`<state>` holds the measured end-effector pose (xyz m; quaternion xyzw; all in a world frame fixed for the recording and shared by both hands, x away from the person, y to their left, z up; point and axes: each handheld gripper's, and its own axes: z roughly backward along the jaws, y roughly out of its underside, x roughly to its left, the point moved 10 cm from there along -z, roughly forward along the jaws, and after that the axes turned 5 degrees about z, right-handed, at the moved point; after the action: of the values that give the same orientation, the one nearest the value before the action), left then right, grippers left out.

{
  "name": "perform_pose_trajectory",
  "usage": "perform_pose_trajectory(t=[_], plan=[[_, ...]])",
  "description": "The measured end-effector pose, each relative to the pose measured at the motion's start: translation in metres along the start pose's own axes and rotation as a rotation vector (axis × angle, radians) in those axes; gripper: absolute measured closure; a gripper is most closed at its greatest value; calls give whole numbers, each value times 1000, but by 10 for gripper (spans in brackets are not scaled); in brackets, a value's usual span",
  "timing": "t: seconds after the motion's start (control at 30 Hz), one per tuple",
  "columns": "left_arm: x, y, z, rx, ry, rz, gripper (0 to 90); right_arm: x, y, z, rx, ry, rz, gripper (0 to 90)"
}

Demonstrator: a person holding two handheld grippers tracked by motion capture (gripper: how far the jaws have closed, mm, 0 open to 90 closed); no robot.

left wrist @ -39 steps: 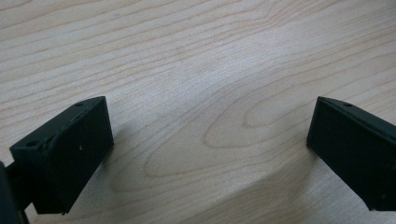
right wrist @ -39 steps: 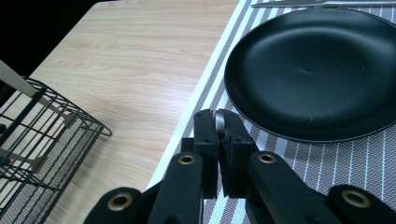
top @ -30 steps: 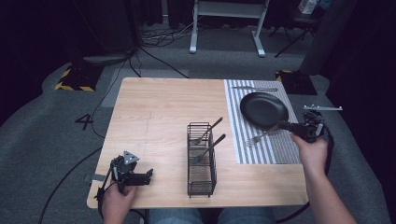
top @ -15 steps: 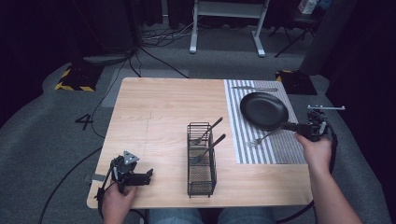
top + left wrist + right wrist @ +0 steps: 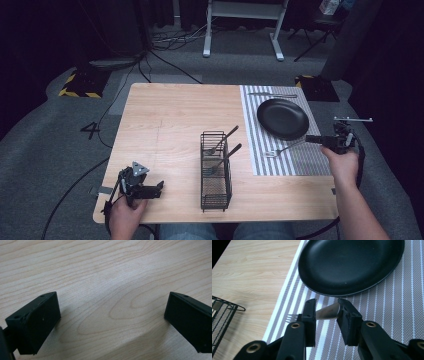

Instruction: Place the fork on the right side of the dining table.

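The right gripper [image 5: 325,311] has its jaws closed on the handle of a fork [image 5: 280,149]. The fork lies on the striped placemat [image 5: 310,160], just beside the near edge of the black plate [image 5: 283,118], with its tines toward the middle of the table. The left gripper [image 5: 150,189] rests at the near left corner of the table [image 5: 165,120] with its jaws wide apart and nothing between them. Two utensils stand in the wire basket [image 5: 216,172] near the front edge, and one more utensil [image 5: 272,95] lies at the far edge of the placemat. I judge that the setting is partly done: this fork is nearly placed, and the two in the basket are left.
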<state>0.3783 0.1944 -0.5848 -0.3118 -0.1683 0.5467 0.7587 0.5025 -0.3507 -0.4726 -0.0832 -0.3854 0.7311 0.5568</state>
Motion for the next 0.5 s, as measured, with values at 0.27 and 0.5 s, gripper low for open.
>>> perform_pose_trajectory(t=[0.27, 0.5], plan=[[0, 0, 0, 0, 0, 0, 5, -12, 10, -3, 21, 12, -18, 677], [0, 0, 0, 0, 0, 1, 5, -22, 17, -6, 34, 19, -33, 676]])
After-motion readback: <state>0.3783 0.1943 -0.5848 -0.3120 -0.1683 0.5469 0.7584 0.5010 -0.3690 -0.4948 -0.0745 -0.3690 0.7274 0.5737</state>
